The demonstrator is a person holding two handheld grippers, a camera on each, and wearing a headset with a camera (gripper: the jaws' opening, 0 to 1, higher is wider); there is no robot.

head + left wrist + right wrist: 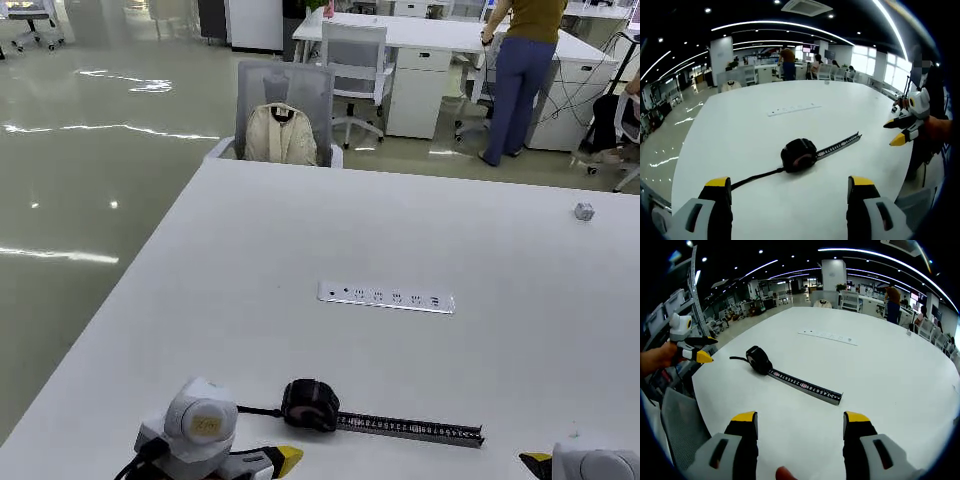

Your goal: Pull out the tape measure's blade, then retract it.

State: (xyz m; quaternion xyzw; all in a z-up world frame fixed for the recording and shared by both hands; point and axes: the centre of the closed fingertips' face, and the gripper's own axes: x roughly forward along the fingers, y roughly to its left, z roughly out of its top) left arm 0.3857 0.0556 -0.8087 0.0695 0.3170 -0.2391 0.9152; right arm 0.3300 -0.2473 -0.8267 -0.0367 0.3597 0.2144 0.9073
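Tape measure (311, 404) on table (500, 250), before power strip (386, 297).

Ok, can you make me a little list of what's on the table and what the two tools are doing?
table: white, wide
tape measure: black case, lying near the person's edge
blade: part way out, flat on the table
strap: black, trailing from the case's other side
left tool: open, holding nothing
right tool: open, holding nothing
power strip: mid-table
small grey thing: far right, too small to tell
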